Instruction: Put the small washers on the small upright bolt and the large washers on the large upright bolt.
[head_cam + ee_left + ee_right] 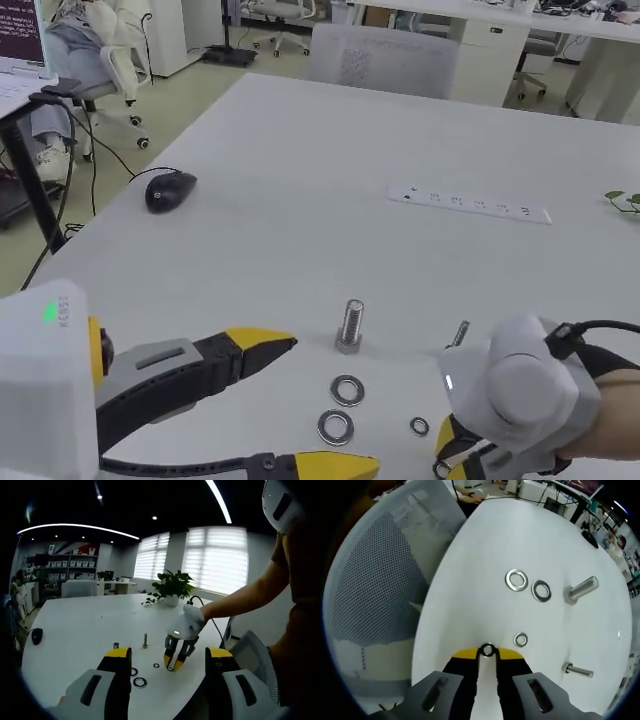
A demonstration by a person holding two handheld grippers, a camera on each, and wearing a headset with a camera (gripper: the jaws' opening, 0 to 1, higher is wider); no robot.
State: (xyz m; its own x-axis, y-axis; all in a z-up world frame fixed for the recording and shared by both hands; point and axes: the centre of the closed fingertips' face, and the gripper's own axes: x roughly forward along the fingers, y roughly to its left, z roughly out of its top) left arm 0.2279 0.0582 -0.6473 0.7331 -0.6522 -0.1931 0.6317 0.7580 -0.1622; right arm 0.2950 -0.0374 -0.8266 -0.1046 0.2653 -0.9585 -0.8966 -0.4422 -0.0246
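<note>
My right claw (487,655) is drawn narrow, pinching a small washer (487,649) at its tips, close to the table's (300,150) near edge. A second small washer (520,639) lies just beside it, and the small bolt (460,334) stands upright nearby. Two large washers (347,390) lie side by side before the upright large bolt (350,326). My left claw (328,405) gapes wide near them. The mouse (170,190) sits toward the left edge, with the power strip (468,203) farther back.

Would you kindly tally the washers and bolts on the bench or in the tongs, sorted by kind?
Large washers: 2
Small washers: 2, one lying loose, one pinched in the right tongs
Upright bolts: 2, the large bolt and the small bolt
Total: 6
</note>
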